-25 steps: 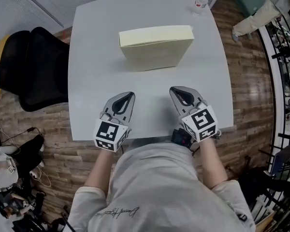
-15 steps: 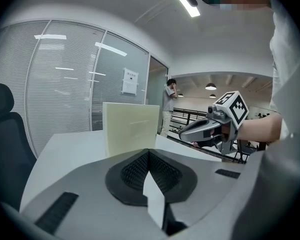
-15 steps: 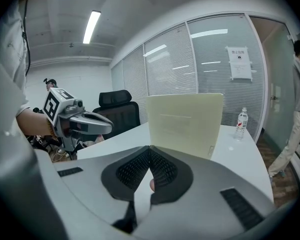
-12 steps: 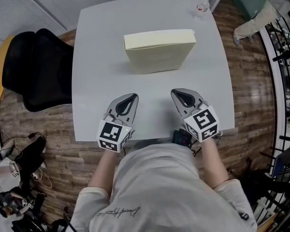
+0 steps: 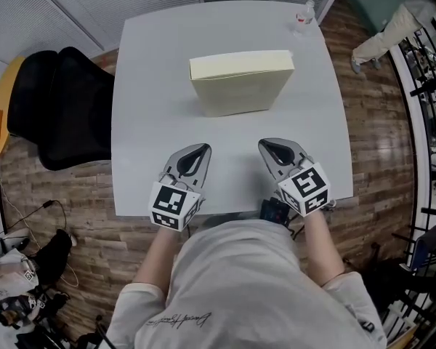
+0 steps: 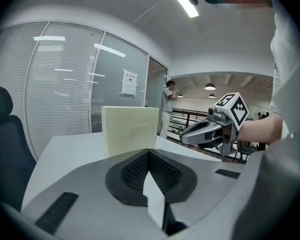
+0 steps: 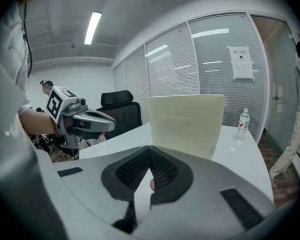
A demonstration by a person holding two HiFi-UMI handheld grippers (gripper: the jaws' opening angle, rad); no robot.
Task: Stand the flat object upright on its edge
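Observation:
A cream flat box stands upright on one long edge in the middle of the grey table, its broad face towards me. It rises straight ahead in the left gripper view and in the right gripper view. My left gripper rests near the table's front edge, shut and empty, well short of the box. My right gripper lies beside it, also shut with nothing held. Each gripper shows in the other's view: the right gripper and the left gripper. Neither touches the box.
A small water bottle stands at the table's far right corner. A black office chair sits close to the table's left side. A person stands beyond the far right corner. Bags and cables lie on the floor at lower left.
Only the head view has shifted a little; the box and both grippers keep their places on the table.

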